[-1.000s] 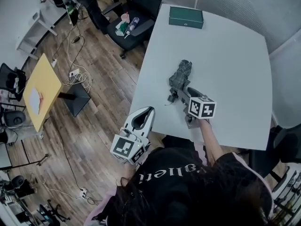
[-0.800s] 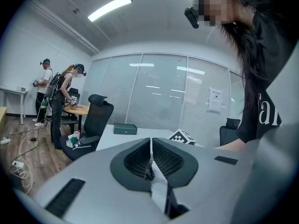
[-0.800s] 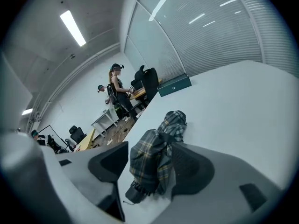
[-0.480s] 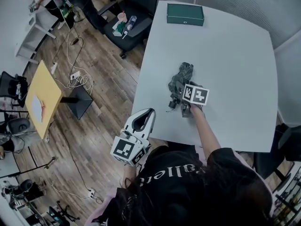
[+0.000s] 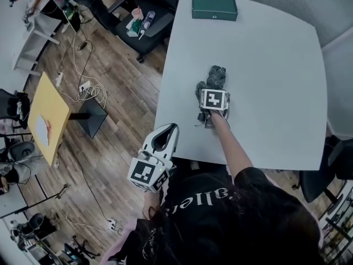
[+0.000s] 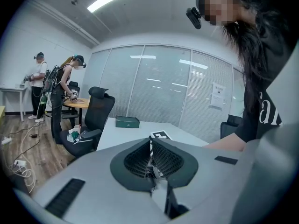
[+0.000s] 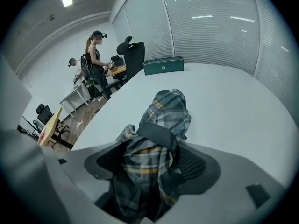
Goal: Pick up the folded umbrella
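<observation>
The folded umbrella (image 5: 216,76), grey plaid with yellow lines, lies on the white table (image 5: 270,59) near its left half. My right gripper (image 5: 212,91) has come down over the umbrella's near end, pointing steeply down. In the right gripper view the umbrella (image 7: 166,108) fills the gap between the jaws of the right gripper (image 7: 149,160). Those jaws are opening, and the fabric brushes the dark pads (image 7: 194,164) without being squeezed. My left gripper (image 5: 164,134) hangs off the table's near-left edge, shut and empty; its left gripper view shows the closed left gripper (image 6: 150,146).
A dark green box (image 5: 214,7) sits at the table's far edge. Left of the table are a black office chair (image 5: 138,26) with clutter on it, floor cables and a yellow side table (image 5: 47,115). Two people (image 6: 58,90) stand at a far desk.
My right gripper moved forward and down from the table's near part onto the umbrella, tipping steeply, and its jaws widened. The left gripper sank slightly beside the table edge.
</observation>
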Tool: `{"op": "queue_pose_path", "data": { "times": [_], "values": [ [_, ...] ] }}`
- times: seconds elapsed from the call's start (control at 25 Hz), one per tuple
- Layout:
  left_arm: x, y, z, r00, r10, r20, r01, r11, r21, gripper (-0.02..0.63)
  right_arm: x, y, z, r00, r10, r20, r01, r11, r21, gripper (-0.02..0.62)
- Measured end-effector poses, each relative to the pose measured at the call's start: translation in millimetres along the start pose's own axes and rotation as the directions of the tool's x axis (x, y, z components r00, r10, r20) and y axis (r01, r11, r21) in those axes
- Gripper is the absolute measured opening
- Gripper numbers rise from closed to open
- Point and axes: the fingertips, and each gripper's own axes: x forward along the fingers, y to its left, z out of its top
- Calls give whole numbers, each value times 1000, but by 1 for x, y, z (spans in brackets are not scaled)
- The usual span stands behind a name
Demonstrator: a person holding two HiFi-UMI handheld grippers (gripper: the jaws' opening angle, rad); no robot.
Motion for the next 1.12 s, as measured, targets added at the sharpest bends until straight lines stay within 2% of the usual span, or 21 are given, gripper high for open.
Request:
{"op": "queue_pose_path", "data": {
  "times": [0.32,0.44,0.64,0.8,0.96,1.04,1.12],
  "values": [
    [-5,20,17,997,-79,10,79,996,46,31,14,-6,-10,988,-151,-26,151,988,-6,336],
    [-18,32,26,997,-80,20,79,995,66,32,11,-11,-9,982,-186,-37,187,982,14,336],
    [-40,61,26,998,-63,24,61,997,55,31,4,-18,-4,977,-212,-31,212,977,21,321],
    [-49,78,28,997,-59,45,57,997,49,31,4,-24,-6,982,-185,-46,187,981,52,260],
    [-59,94,29,997,-54,60,52,998,43,31,0,-27,-8,995,-99,-19,101,976,190,221],
    [-63,101,27,996,-55,63,53,998,35,31,-3,-24,-11,1000,-12,-5,13,950,311,210],
    [-67,105,24,996,-58,64,56,998,30,31,-10,-19,-17,997,72,20,-73,895,441,204]
  ]
}}
